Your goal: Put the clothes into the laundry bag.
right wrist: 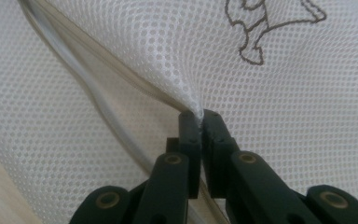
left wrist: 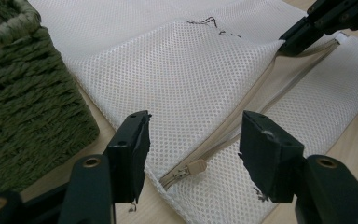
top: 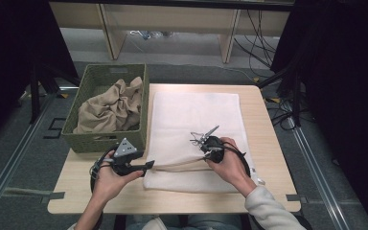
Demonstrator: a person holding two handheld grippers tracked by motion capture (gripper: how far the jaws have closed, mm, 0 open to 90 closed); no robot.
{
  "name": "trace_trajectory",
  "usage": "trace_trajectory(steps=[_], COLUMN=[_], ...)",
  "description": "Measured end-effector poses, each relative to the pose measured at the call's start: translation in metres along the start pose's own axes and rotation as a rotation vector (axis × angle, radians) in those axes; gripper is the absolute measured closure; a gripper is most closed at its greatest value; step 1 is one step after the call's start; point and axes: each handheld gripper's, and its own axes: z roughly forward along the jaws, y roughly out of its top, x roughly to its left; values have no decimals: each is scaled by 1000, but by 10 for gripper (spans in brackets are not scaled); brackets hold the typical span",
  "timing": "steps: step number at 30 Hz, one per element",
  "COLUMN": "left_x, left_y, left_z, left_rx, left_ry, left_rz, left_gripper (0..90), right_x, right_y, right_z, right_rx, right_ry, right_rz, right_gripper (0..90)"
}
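Observation:
A white mesh laundry bag [top: 196, 115] lies flat on the wooden table, its beige zipper running across the near part. My right gripper [right wrist: 200, 119] is shut on the upper mesh edge of the zipper opening [right wrist: 186, 100] and holds it raised in a small peak. In the left gripper view that same gripper [left wrist: 286, 42] shows at the top right, pinching the mesh. My left gripper [left wrist: 193, 140] stands open at the bag's left edge. The beige zipper pull [left wrist: 196, 166] lies between and below its jaws, untouched. From above, the left gripper [top: 148, 164] points right at the bag's edge and the right gripper [top: 203, 152] points left.
A green woven basket [top: 91, 141] stands at the table's left, close to the bag, with crumpled beige cloth [top: 110, 108] inside. Its wall [left wrist: 23, 107] is just left of my left jaw. Bare tabletop [top: 268, 143] runs along the right and front.

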Motion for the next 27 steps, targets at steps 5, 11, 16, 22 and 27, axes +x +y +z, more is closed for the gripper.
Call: trace_trajectory(steps=[5,11,16,22,27], left_x=[-2,-3,-3,-4,-3], left_y=[2,5,6,12,18], left_z=[-1,-4,-5,-12,-16], left_rx=[-51,-99,-120,-180,-207], left_ry=[9,0,-18,7,24], left_rz=[23,29,6,1,18], left_gripper=[433,426,422,383,337], right_x=[1,-1,-1,-2,-2], right_y=[3,4,6,7,10], right_z=[-14,-24,-34,-44,-49], right_rx=[-72,-143,-199,-251,-287], right_ry=[-18,-46,-76,-91,-106], right_rz=[33,58,73,64,68], right_gripper=[885,886,887,888,888])
